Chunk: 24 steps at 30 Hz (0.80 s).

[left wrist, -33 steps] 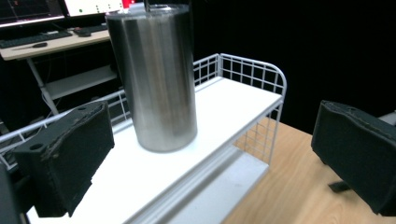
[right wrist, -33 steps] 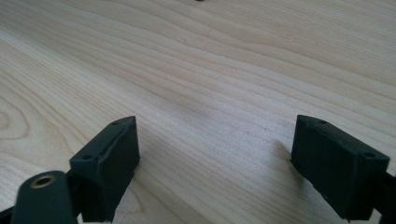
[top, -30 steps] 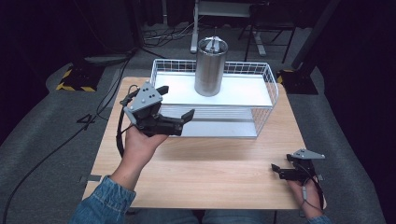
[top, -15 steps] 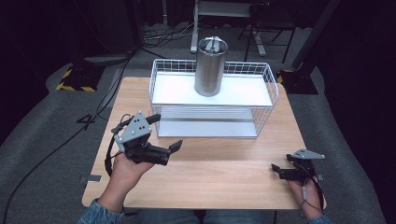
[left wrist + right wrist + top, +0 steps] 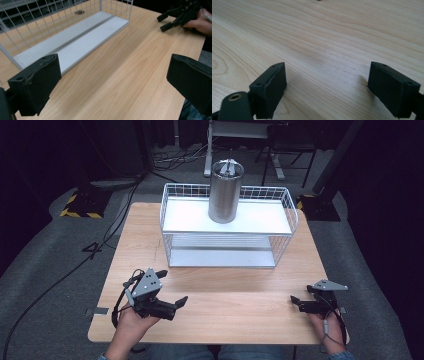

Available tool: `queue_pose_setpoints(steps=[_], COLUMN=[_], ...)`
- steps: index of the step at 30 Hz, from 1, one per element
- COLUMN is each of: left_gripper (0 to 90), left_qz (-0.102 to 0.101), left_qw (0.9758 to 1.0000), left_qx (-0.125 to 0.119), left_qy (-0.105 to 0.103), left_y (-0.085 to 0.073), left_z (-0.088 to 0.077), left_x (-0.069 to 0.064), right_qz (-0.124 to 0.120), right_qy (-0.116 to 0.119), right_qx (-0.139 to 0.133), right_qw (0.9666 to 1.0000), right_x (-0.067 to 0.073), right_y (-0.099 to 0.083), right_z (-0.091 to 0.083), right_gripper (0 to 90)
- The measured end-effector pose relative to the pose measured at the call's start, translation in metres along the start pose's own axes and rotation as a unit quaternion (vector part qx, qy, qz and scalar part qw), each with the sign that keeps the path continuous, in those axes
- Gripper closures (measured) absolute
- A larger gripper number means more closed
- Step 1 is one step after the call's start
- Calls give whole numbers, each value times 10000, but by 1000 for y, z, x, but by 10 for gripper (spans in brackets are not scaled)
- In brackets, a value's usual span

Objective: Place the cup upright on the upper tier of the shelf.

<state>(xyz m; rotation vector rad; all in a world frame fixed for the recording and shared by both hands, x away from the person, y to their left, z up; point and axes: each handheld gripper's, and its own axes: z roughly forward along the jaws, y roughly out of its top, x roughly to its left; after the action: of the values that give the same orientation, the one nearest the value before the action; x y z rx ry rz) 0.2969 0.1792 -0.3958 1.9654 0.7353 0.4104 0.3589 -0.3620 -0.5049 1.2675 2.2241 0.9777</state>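
Note:
A steel cylindrical tumbler (image 5: pixel 226 192) stands upright on the top shelf of a white wire rack (image 5: pixel 280 227) at the back of the wooden table (image 5: pixel 235 285). My left gripper (image 5: pixel 172 286) is held open over the table's front left, well short of the rack, with nothing between its jaws. In the left gripper view its pads (image 5: pixel 35 82) stand wide apart over bare wood, with the rack's lower shelf (image 5: pixel 75 42) ahead. My right gripper (image 5: pixel 296 304) rests open at the front right; its pads (image 5: pixel 270 87) sit low on the wood.
The rack has a white lower shelf (image 5: pixel 222 256) and mesh sides. In the left gripper view the other hand and its gripper (image 5: pixel 180 13) show at the far right. Bare wood lies between the two grippers. Cables and stand legs cross the dark floor behind.
My left gripper has pulled back from beside the rack toward the front left edge and dropped lower, still open. The right gripper and the tumbler have not moved.

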Motion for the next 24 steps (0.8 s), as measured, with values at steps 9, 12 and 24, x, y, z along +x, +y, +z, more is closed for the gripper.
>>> queue_pose_setpoints(steps=[9,12,24], left_gripper=[1,2,7], left_qz=[-404,-377,-592], left_qw=[9986,9978,9908], left_qx=[344,536,1206], left_qy=[-20,63,170], left_y=[-34,-42,-72], left_z=[15,19,38], left_x=[7,10,13], right_qz=[-4,-3,-10], right_qy=[1,0,-2], right_qx=[-1,-1,-4], right_qw=[10000,10000,10000], right_x=[0,0,0], right_y=[0,0,0], right_z=[0,0,0], right_gripper=[155,155,155])
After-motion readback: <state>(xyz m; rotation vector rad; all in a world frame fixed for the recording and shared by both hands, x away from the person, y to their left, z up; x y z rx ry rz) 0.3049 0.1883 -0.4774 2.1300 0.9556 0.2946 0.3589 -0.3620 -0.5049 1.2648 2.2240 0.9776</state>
